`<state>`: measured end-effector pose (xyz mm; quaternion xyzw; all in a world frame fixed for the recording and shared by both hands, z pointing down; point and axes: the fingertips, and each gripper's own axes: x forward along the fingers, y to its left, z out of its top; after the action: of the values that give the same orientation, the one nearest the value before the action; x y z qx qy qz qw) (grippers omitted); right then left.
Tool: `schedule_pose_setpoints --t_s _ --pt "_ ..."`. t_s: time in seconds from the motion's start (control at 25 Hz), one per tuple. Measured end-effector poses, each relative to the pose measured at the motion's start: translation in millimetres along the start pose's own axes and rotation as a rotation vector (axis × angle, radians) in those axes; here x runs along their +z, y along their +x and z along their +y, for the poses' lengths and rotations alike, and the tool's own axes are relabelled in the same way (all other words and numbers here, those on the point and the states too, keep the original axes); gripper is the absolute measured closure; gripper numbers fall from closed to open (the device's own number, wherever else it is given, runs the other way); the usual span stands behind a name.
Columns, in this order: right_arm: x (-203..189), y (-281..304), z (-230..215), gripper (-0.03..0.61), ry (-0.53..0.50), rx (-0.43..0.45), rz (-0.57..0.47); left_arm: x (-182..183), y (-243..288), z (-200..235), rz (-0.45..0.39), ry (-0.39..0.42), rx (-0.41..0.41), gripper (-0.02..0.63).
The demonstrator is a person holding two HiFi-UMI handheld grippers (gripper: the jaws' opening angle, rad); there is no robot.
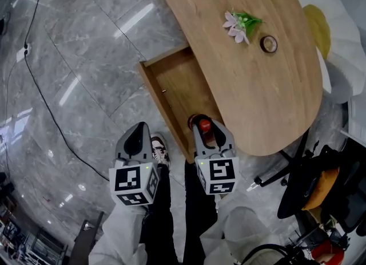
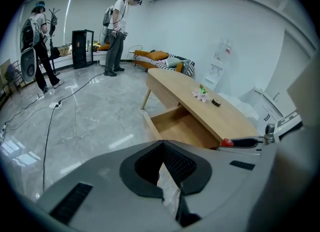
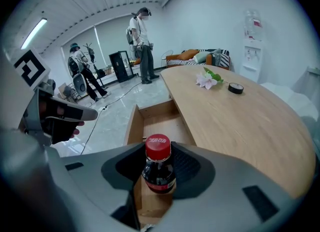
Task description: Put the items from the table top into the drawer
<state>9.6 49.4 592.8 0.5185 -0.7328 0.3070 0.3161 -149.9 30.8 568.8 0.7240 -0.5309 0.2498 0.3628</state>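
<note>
Fingers of the right gripper clench a cola bottle, which hangs just above the open drawer below them. The left gripper has its fingers pressed together, empty. The glossy round plastic could twist or slide between the ribbed fingers. Its base might also clip the drawer's thin wooden wall and topple on release. Beyond the fingertips, soft-looking flowers and a dark tape ring lie on the smooth wood-grain counter.
</note>
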Motion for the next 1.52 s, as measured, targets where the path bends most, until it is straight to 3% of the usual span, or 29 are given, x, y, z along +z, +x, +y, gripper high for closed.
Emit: schedule_pose_setpoints --t_s 0.16,0.32,0.48,0.64,0.88,1.2,1.52 --pt "12.0 13.5 0.5 0.377 -0.002 0.012 -0.01 2.1 2.3 5.2 -0.004 -0.014 0.013 0.62" --pt "29.4 39.0 9.1 0.377 -0.076 0.039 0.003 4.0 3.7 8.8 -0.007 -0.024 0.023 0.62" --pt "41.8 81.8 21.2 0.377 -0.151 0.107 0.078 5.9 9.6 16.7 -0.01 -0.032 0.03 0.62" --pt "45.6 115.7 21.2 0.387 -0.163 0.153 0.159 6.2 22.2 26.9 -0.02 -0.028 0.037 0.618" --pt "42.8 141.4 18.4 0.387 -0.166 0.146 0.237 -2.3 37.4 40.6 -0.002 -0.044 0.045 0.62" --pt "34.1 158.1 20.2 0.385 -0.192 0.108 0.268 -2.9 41.8 47.0 0.012 -0.059 0.041 0.62" --pt "34.7 148.3 27.9 0.359 -0.165 0.142 0.251 1.0 41.5 43.0 0.008 -0.048 0.022 0.62"
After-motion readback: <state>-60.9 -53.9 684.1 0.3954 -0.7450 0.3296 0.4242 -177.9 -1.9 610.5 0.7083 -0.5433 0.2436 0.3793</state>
